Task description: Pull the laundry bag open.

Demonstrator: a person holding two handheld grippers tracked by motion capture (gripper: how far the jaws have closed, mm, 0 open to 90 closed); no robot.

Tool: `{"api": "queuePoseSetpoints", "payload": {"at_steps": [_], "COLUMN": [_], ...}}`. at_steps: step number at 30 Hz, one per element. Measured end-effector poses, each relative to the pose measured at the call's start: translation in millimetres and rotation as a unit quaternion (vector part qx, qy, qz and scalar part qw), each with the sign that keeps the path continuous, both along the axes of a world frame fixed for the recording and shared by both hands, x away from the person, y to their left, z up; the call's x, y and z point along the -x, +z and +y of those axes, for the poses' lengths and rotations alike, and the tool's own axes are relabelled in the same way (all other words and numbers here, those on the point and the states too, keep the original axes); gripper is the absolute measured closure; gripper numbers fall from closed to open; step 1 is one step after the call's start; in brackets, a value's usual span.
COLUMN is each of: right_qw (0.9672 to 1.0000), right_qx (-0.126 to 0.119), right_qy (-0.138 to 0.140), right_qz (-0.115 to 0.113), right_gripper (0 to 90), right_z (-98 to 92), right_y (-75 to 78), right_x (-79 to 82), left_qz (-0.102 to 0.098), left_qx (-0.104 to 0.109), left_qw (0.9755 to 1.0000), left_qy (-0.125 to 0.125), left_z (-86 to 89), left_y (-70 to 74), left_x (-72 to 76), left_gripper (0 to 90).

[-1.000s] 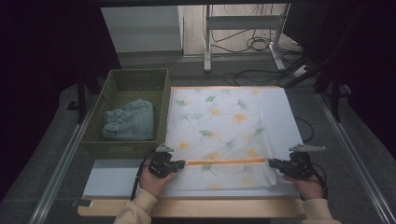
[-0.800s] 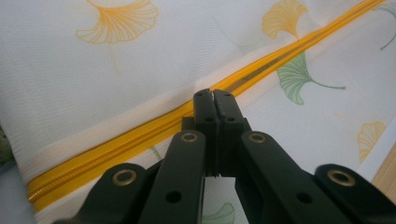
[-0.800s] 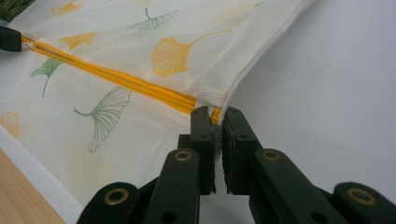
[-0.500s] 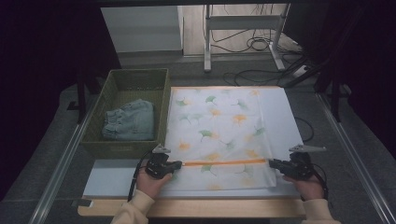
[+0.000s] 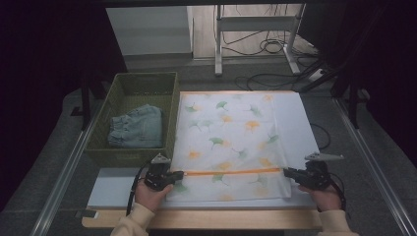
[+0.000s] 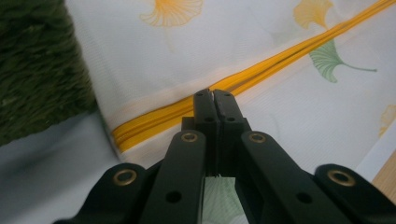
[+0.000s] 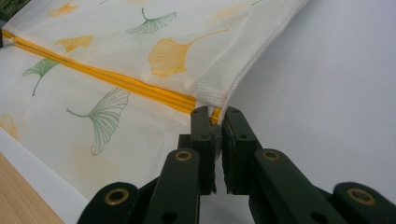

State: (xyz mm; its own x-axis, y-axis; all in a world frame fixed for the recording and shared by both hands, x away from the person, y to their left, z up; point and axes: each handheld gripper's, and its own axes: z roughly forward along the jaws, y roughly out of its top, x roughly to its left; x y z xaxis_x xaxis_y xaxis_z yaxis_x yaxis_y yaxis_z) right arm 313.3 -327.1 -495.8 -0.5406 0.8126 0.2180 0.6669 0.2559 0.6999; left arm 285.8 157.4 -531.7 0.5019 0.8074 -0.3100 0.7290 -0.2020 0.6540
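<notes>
The left gripper (image 5: 178, 174) is clamped on the left end of the orange zipper (image 5: 231, 172); the right gripper (image 5: 286, 172) pinches its right end. The zipper runs crosswise, left to right, across the near part of the leaf-printed laundry bag (image 5: 231, 132), whose long axis points away on the white mat (image 5: 300, 123) beside the green basket (image 5: 142, 83).

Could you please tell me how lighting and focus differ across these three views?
High view: dark surroundings, white ginkgo-print mesh bag brightly lit. Left gripper view: woven green basket soft, orange zipper sharper. Right gripper view: black tool base blurred, bag evenly lit.
</notes>
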Motion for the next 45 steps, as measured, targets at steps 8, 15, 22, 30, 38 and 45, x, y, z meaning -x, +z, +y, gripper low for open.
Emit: {"api": "queuePoseSetpoints", "payload": {"at_steps": [8,15,22,30,38,45], "right_qw": [1.0000,1.0000,1.0000,1.0000,1.0000,1.0000], "right_qx": [0.001,0.001,0.001,0.002,0.003,0.001], "right_qy": [-0.001,0.000,-0.001,-0.001,-0.002,-0.003], "right_qz": [0.002,0.002,0.002,0.002,0.003,0.005], "right_gripper": [83.8,83.8,83.8,83.8,83.7,83.8], "right_z": [0.1,0.9,0.8,1.1,1.6,1.9], "right_y": [-0.6,0.0,-0.8,-1.3,-1.7,-2.0], "right_x": [1.3,2.3,2.4,2.5,2.8,2.9], "left_qz": [-0.002,0.000,-0.003,-0.002,-0.001,0.000], "left_qx": [0.001,0.006,0.004,0.005,0.000,0.003], "left_qw": [1.0000,0.9999,0.9999,0.9999,0.9999,0.9998], "left_qy": [0.005,0.009,0.015,0.015,0.016,0.019], "left_z": [7.3,13.6,20.7,24.8,28.2,32.0], "left_y": [1.3,2.3,2.9,2.9,1.6,1.1], "left_x": [4.7,7.2,8.8,10.3,12.5,12.7], "left_gripper": [90.0,90.0,90.0,90.0,89.9,89.9]}}
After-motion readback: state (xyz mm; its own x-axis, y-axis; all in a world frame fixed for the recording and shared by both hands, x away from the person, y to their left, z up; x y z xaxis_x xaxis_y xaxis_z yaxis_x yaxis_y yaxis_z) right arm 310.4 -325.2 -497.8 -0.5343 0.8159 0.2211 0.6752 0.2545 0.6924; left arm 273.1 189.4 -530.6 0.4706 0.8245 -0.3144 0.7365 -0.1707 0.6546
